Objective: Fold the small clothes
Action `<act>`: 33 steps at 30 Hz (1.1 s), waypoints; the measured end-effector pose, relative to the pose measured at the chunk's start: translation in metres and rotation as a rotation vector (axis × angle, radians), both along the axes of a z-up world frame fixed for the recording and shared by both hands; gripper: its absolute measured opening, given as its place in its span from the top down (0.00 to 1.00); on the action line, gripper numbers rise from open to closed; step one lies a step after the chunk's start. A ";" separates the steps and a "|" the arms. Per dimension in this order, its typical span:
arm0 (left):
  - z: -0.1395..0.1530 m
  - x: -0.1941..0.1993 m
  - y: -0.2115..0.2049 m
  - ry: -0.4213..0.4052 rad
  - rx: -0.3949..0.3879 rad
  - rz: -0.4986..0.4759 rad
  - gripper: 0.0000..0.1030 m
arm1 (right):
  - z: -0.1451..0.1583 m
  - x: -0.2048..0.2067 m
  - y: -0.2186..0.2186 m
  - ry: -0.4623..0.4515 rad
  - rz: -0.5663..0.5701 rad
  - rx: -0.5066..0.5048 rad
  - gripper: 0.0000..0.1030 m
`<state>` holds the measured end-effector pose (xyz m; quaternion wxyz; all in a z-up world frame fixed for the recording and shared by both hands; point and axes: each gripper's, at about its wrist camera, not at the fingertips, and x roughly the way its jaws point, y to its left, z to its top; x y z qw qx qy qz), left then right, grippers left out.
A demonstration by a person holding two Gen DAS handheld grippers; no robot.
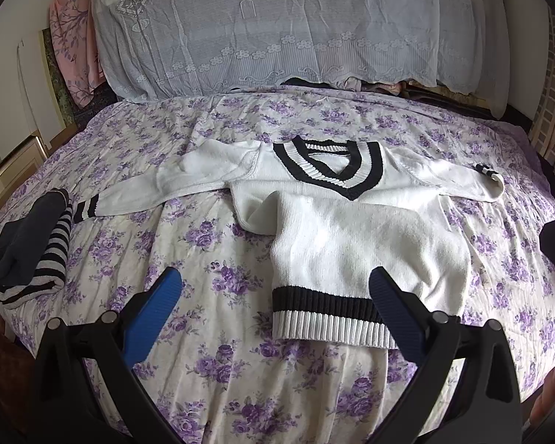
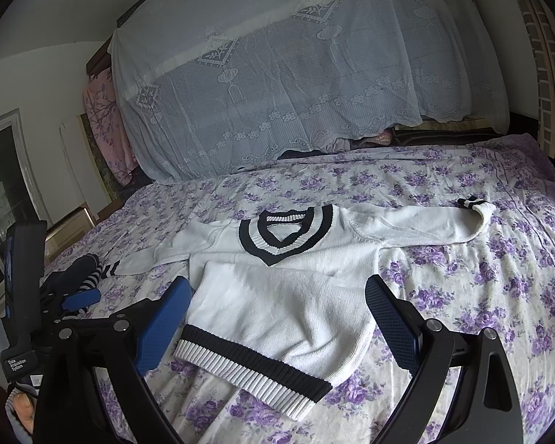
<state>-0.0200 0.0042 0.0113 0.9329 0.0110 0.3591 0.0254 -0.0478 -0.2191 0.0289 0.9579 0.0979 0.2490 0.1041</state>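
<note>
A small white knit sweater (image 1: 351, 236) with a black-and-white V-neck collar and striped hem lies spread on the flowered bedspread (image 1: 211, 244), both sleeves stretched out sideways; its left body edge is rumpled inward. My left gripper (image 1: 273, 288) hovers open over the hem's left end, empty. In the right wrist view the same sweater (image 2: 285, 296) lies between the wide-apart blue fingers of my open right gripper (image 2: 277, 292), which holds nothing. The left gripper (image 2: 81, 299) shows at that view's left edge.
A folded pile of dark and striped clothes (image 1: 33, 248) sits on the bed's left side, by the left cuff. A lace-covered stack (image 1: 262, 26) rises at the far end of the bed. Framed pictures (image 1: 11, 174) lean beyond the left edge.
</note>
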 end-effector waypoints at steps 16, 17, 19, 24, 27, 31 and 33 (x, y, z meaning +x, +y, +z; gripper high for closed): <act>0.000 0.001 -0.001 0.001 0.002 -0.002 0.04 | -0.001 -0.001 -0.001 -0.002 0.000 0.002 0.07; 0.000 0.001 -0.002 0.001 0.002 -0.002 0.04 | 0.000 -0.002 -0.001 -0.003 0.000 0.003 0.07; 0.000 0.001 -0.001 0.001 0.002 -0.002 0.04 | -0.001 -0.002 -0.001 -0.003 0.000 0.002 0.07; 0.000 0.001 -0.001 0.002 0.002 -0.001 0.04 | -0.001 -0.002 -0.001 -0.004 0.001 0.003 0.07; 0.000 0.000 -0.002 0.003 0.002 -0.001 0.04 | -0.002 -0.002 -0.001 -0.005 0.001 0.003 0.07; 0.000 0.000 -0.001 0.004 0.001 -0.001 0.04 | -0.002 -0.002 -0.001 -0.005 0.001 0.003 0.07; 0.000 0.001 -0.001 0.003 0.001 -0.001 0.04 | -0.002 -0.002 -0.001 -0.005 0.001 0.004 0.07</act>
